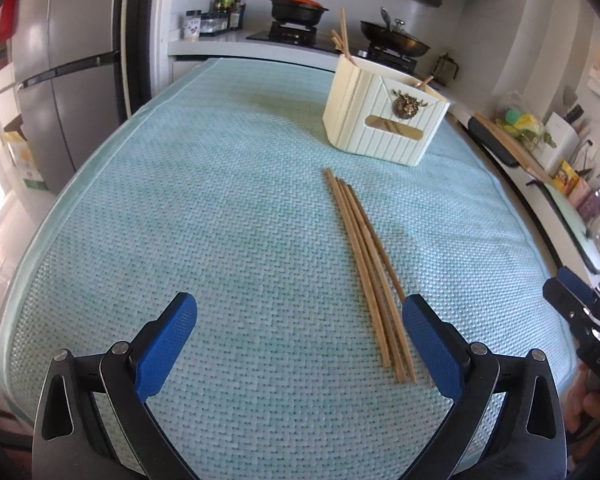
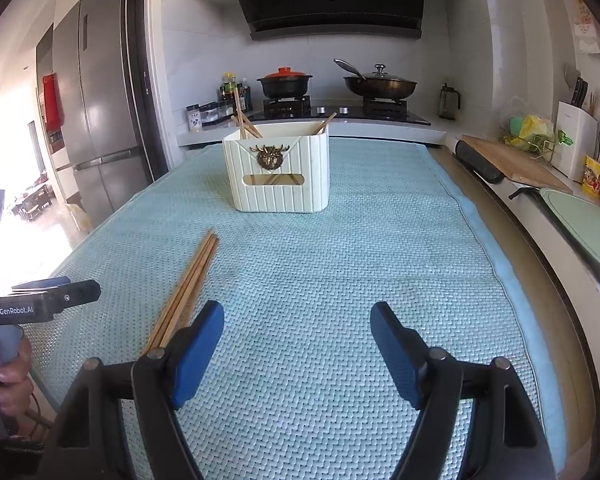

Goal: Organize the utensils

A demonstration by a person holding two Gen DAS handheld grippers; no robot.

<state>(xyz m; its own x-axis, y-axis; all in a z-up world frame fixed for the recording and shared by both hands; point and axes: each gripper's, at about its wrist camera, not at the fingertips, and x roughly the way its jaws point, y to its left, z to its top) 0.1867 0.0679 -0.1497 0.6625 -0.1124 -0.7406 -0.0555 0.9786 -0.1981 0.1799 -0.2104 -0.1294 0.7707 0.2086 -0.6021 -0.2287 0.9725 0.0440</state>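
I see a big counter (image 2: 520, 216) with a light blue woven mat (image 1: 204, 200) spread over it. Behind it are a tall grey fridge (image 2: 100, 120) and a stove with a black pot with a red lid (image 2: 285, 80) and a wok (image 2: 380, 85).

Far back on the mat stands a cream holder box (image 2: 278, 174) with a little gold deer head on its front. A few wooden chopsticks already stick out of its top.

More chopsticks (image 1: 370, 276) lie flat on the mat in a loose bunch, about four of them. They are well apart from the box, with their far tips pointing toward it.

I think I am at the picking-up step: some sticks are put away and this bunch is not yet.

My left gripper (image 1: 300, 316) is held low over the near part of the mat, pointing forward. Its blue fingers are spread wide and hold nothing. The near ends of the sticks lie just inside its right finger.

My right gripper (image 2: 297, 330) is also low, level, spread wide and holding nothing. The sticks lie just to the left of its left finger.

Next, I think one gripper should slide over the bunch, come down and close on the thin sticks. They are flat and may roll or slip, so the pinch must be careful.
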